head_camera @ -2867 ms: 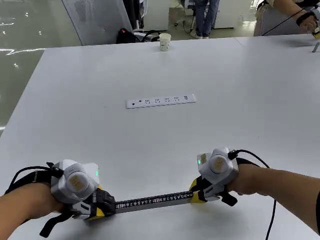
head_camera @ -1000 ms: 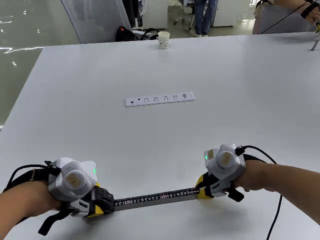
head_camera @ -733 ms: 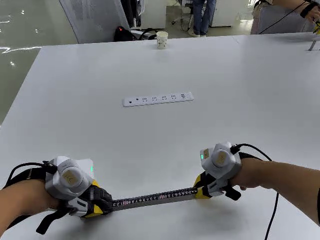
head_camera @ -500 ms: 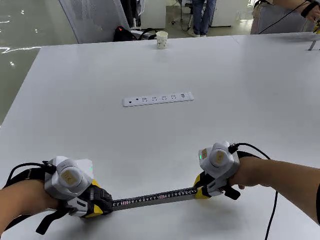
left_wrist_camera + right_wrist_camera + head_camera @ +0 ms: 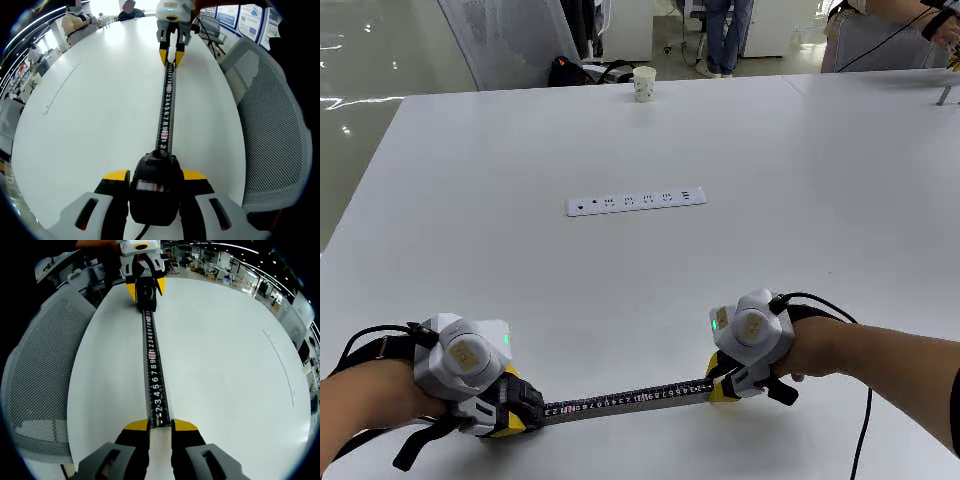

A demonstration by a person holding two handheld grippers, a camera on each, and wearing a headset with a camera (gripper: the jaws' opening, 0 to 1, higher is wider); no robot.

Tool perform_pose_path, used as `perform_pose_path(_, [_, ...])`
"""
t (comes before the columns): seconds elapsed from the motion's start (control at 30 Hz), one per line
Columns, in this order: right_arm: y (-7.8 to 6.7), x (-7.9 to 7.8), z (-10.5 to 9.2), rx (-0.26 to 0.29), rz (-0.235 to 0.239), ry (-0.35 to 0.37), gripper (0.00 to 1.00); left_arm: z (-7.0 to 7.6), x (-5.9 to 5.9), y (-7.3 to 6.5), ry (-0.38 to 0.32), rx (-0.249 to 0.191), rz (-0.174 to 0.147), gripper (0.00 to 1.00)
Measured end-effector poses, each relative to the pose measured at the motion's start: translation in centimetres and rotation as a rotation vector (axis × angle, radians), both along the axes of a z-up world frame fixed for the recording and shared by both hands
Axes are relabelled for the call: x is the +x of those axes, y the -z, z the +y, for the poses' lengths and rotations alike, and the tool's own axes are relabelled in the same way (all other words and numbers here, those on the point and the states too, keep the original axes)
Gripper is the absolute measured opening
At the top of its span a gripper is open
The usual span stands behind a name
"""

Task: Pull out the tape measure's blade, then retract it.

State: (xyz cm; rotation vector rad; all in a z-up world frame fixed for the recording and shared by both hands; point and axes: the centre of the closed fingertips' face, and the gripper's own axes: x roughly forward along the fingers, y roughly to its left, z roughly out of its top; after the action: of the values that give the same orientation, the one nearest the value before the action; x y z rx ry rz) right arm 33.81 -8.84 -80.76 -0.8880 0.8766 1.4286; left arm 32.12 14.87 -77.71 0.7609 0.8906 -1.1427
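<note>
White table (image 5: 800, 200), power strip (image 5: 636, 201) flat near its centre, paper cup (image 5: 643, 83) upright at twelve o'clock by the far edge, black bag (image 5: 582, 70) on the floor beyond at eleven o'clock, grey mesh chair (image 5: 270, 125).

Bright, even overhead light, soft shadows, sharp focus, fisheye-bent edges.

Dark semi-gloss metal tape measure blade (image 5: 625, 401), black plastic case (image 5: 154, 190), smooth matt white table (image 5: 620, 130), grey mesh chair back (image 5: 270, 125), paper cup (image 5: 643, 83), plastic power strip (image 5: 636, 201), glossy floor (image 5: 360, 90)
</note>
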Motion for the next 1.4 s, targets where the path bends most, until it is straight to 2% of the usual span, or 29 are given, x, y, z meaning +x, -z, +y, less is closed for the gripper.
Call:
perform_pose_path(0.27, [-0.3, 0.0, 0.3, -0.015, -0.002, -0.029, 0.13, 0.0, -0.6, 0.0, 0.037, 0.001, 0.024, 0.41])
perform_pose_path(0.5, [-0.6, 0.0, 0.1, -0.019, 0.01, -0.037, 0.21, -0.1, -1.2, -0.4, 0.08, 0.003, 0.04, 0.44])
perform_pose_path(0.8, [-1.1, -0.1, 0.0, -0.008, 0.015, -0.013, 0.29, -0.2, -0.6, -1.2, 0.046, -0.023, 0.039, 0.56])
perform_pose_path(1.1, [-1.4, -0.3, -0.2, -0.002, 0.012, 0.001, 0.42, 0.0, -0.7, -1.6, 0.023, -0.036, 0.048, 0.68])
perform_pose_path(1.17, [-1.4, -0.4, -0.3, -0.001, 0.019, 0.012, 0.46, 0.2, -0.8, -1.6, 0.023, -0.023, 0.05, 0.69])
perform_pose_path(1.4, [-1.6, -0.7, -0.3, 0.016, 0.041, 0.054, 0.62, -0.1, -1.1, -2.3, -0.007, -0.061, 0.071, 0.79])
